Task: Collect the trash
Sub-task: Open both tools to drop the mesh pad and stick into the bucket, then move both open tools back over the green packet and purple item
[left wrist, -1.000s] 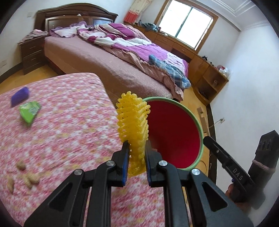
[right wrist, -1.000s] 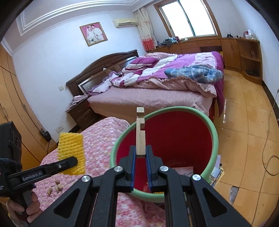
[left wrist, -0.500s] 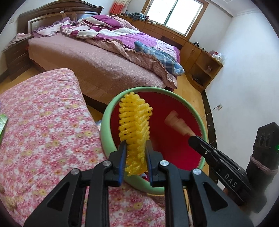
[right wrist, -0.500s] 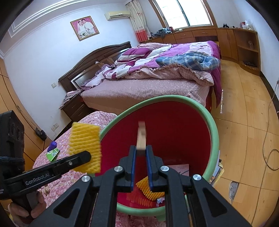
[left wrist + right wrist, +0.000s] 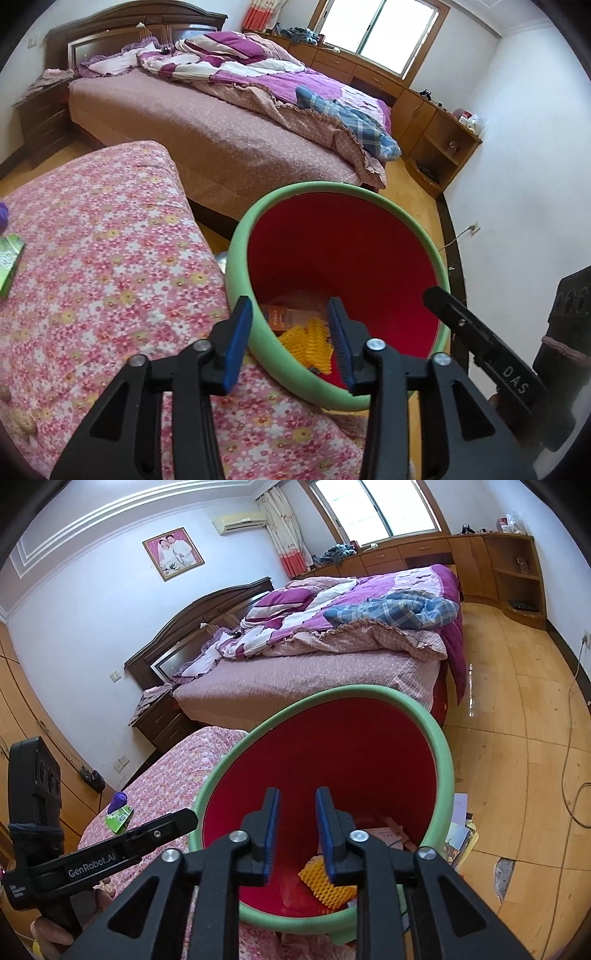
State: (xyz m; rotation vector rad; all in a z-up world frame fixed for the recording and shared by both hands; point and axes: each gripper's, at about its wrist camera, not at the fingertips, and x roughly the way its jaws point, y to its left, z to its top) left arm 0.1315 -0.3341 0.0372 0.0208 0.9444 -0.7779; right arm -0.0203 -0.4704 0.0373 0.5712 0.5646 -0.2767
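Now | left tool (image 5: 291,339) spread, yellow foam net (image 5: 308,343) dropped into red bin (image 5: 332,192) | right tool (image 5: 297,834) spread, wooden piece released | both over bin's table-side rim

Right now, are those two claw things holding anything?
Nothing. The left gripper and right gripper are open over the bin.

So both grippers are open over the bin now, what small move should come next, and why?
Probably swing the left gripper back over the pink floral tablecloth toward the green wrapper. Both grippers are open with nothing between the fingers, the yellow foam net lies inside the green-rimmed red bin, and the wrapper remains out.
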